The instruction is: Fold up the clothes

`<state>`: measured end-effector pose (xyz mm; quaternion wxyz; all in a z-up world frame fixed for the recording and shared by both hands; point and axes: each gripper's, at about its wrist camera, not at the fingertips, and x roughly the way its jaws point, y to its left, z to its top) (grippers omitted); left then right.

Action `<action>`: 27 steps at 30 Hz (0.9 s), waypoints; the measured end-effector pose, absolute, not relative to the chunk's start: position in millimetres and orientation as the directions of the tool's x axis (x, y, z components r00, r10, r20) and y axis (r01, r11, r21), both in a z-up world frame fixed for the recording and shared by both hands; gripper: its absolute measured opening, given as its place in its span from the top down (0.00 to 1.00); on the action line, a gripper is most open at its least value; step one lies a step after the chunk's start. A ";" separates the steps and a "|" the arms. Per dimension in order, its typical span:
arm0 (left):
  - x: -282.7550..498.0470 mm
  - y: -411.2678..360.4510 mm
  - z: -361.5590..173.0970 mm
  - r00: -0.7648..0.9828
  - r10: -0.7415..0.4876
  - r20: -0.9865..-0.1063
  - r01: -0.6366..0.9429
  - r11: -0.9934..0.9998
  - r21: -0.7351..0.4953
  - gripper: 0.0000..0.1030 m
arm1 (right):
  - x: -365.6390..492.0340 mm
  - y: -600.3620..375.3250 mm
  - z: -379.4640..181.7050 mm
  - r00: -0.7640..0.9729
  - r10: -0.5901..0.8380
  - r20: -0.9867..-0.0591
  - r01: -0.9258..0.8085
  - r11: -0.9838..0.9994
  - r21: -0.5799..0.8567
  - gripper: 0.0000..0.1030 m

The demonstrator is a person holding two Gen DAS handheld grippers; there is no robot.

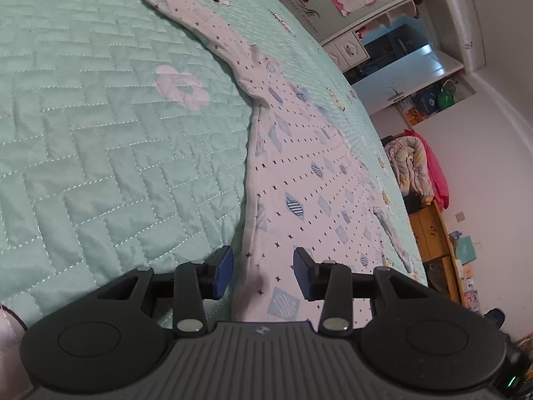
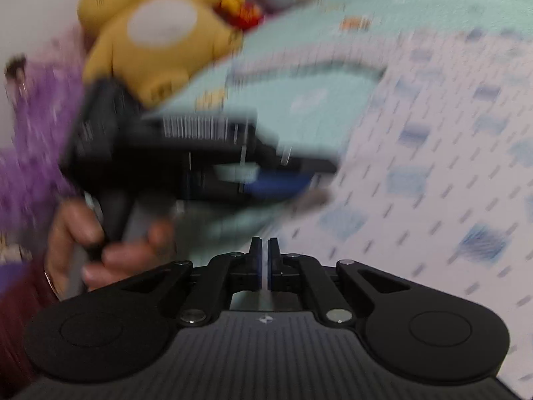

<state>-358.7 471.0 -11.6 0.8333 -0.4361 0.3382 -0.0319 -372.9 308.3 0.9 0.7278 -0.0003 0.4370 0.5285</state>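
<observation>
two claws over a patterned garment on a green bed

the garment (image 1: 293,180), white with small dark marks and blue diamonds, lay spread flat on the mint quilted bedspread (image 1: 100,133), one long sleeve running away across the bed. the left claw (image 1: 263,271) stood partly open, its blue pads apart, straddling the near side edge of the garment without pressing on it. the right claw (image 2: 265,263) was closed, its pads nearly touching, with only a thin pale sliver between them; whether that was cloth could not be told. the right wrist view was badly blurred: it showed the other claw's black body held in a hand (image 2: 100,243), the garment to the right, and a yellow plush toy (image 2: 160,36) at the head of the bed beside something purple (image 2: 30,153).
</observation>
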 end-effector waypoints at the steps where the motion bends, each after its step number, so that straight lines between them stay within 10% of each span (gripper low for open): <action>1: -358.9 472.0 -12.1 0.770 -0.351 -0.533 -0.244 0.610 -0.754 0.58 | -375.1 306.9 -0.6 0.054 0.778 -0.627 -0.763 0.436 0.476 0.99; 11: -354.1 470.2 -17.2 0.765 -0.405 -0.500 -0.212 0.575 -0.790 0.60 | -377.7 300.2 -5.7 0.004 0.804 -0.594 -0.724 0.412 0.553 1.00; 15: -350.8 468.4 -22.8 0.755 -0.360 -0.548 -0.258 0.605 -0.753 0.98 | -376.8 301.3 -6.6 -0.012 0.807 -0.591 -0.729 0.398 0.558 1.00; 27: -354.9 475.4 -30.3 0.777 -0.355 -0.520 -0.282 0.543 -0.791 0.96 | -327.2 266.1 45.4 0.166 0.757 -0.632 -0.727 0.527 0.440 0.94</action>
